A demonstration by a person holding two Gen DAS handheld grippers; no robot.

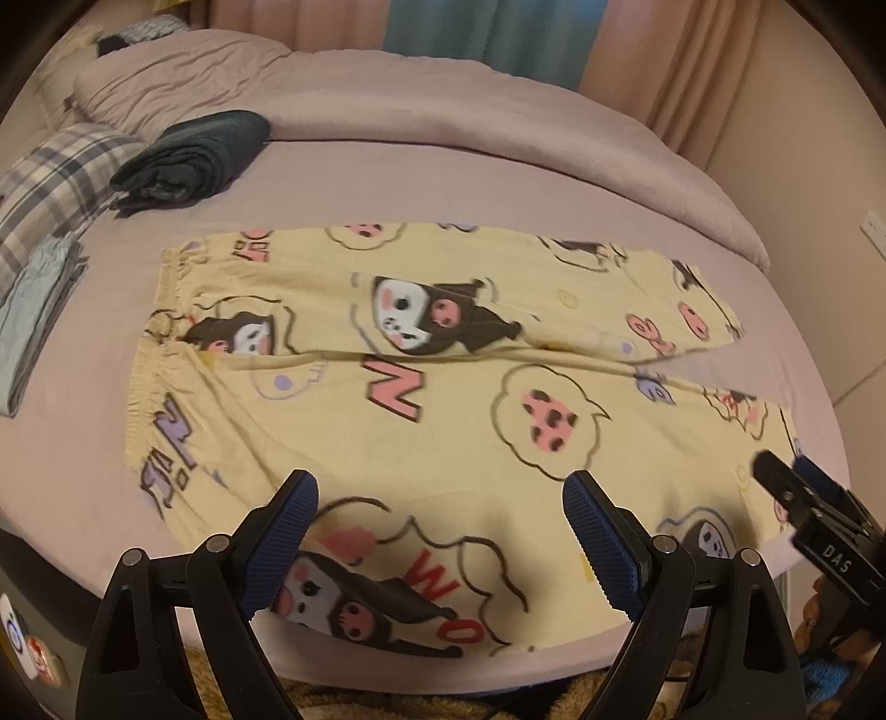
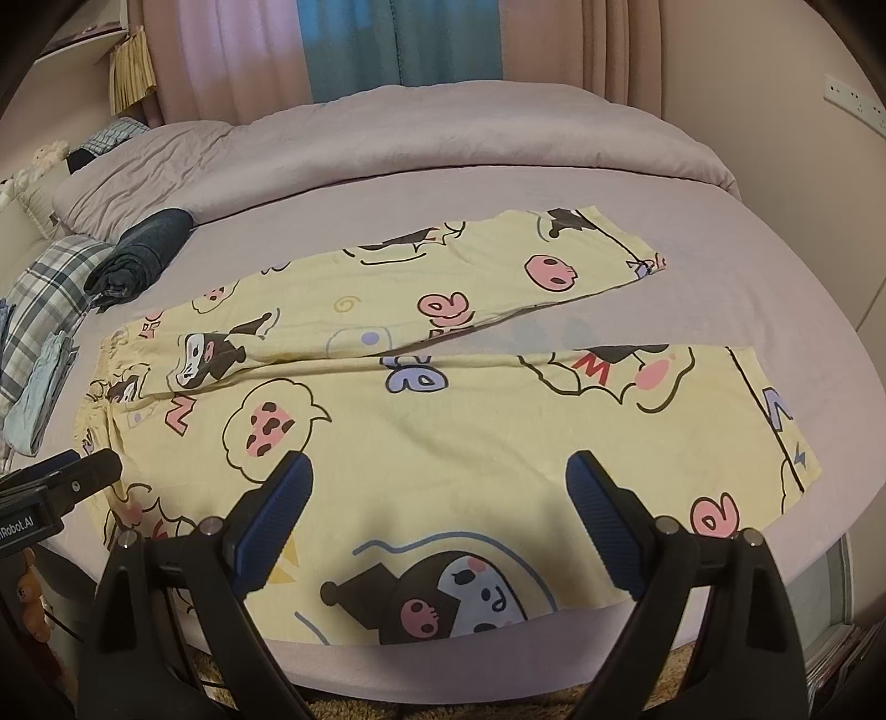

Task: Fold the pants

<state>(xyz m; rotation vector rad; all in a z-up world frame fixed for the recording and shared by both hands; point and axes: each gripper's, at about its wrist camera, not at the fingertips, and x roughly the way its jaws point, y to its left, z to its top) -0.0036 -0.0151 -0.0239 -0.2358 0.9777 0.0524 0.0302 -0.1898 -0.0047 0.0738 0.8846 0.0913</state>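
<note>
Yellow cartoon-print pants lie flat on the bed, waistband to the left, both legs stretching right and spread apart at the hems. My left gripper hovers open over the near leg's upper part, close to the bed's front edge, with nothing between its fingers. My right gripper stands open above the near leg's lower half, also empty. The right gripper's tip shows at the right in the left wrist view. In the right wrist view the left gripper's tip shows at the left.
The bed has a mauve sheet and a bunched duvet at the back. A rolled dark garment, plaid fabric and a folded light-blue piece lie at the left. Curtains hang behind; carpet lies below the front edge.
</note>
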